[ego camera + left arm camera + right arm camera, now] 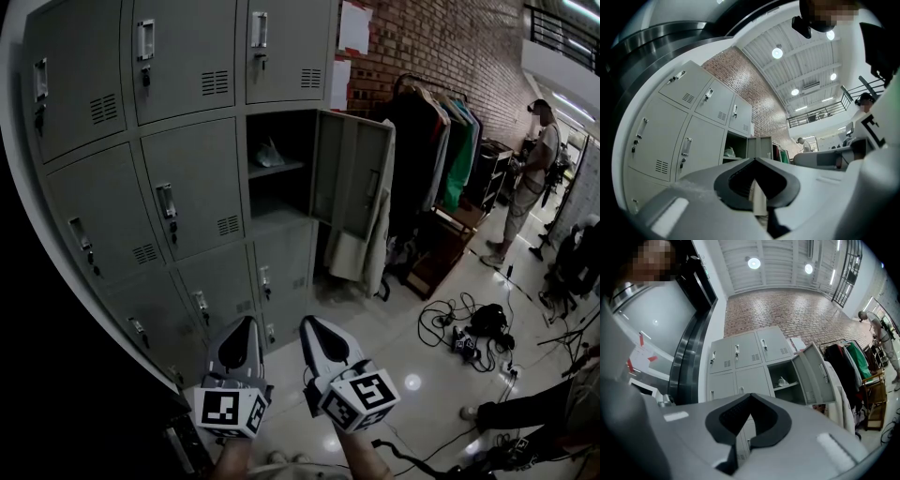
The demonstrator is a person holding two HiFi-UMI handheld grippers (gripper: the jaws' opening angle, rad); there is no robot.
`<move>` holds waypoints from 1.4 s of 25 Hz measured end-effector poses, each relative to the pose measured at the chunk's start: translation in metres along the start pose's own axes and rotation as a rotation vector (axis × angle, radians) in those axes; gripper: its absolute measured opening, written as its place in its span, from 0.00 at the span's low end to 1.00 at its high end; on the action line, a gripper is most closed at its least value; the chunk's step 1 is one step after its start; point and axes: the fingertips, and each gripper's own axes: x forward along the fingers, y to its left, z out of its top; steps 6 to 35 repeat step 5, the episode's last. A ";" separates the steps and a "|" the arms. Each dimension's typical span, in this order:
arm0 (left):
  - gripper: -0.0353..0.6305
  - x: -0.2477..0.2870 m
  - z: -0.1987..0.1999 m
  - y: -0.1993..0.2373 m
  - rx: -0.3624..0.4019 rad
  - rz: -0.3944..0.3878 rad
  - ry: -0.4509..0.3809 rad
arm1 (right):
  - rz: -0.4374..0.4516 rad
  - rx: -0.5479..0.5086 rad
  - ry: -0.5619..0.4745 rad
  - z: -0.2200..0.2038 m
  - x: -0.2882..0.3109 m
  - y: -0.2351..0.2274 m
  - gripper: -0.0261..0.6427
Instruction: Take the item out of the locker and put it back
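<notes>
Two hand-held grippers before a grey steel locker bank (187, 178) with one door open

The left gripper (248, 322) and right gripper (307, 324) sit side by side at lower centre of the head view, the fingers of each pressed together at the tips and holding nothing. One compartment stands open, its door (352, 173) swung right. One pale crumpled bag-like item (270, 155) lies on the shelf (277, 170) inside, well apart from both grippers. Only the head view shows the tangle of black cables (450, 323) on the glossy floor and the one white garment (370, 244) draped over the door. Only the right gripper view shows two round ceiling lamps (753, 262) above the brick wall. The left gripper view alone catches the other gripper at its right edge
</notes>
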 end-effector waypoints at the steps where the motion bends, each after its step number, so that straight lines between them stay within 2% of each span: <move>1: 0.06 0.000 0.000 0.000 0.000 -0.002 -0.001 | 0.000 -0.001 -0.003 0.000 0.000 -0.001 0.04; 35: 0.06 0.003 0.003 -0.001 -0.005 -0.002 -0.012 | 0.006 -0.005 -0.006 0.003 0.001 -0.001 0.04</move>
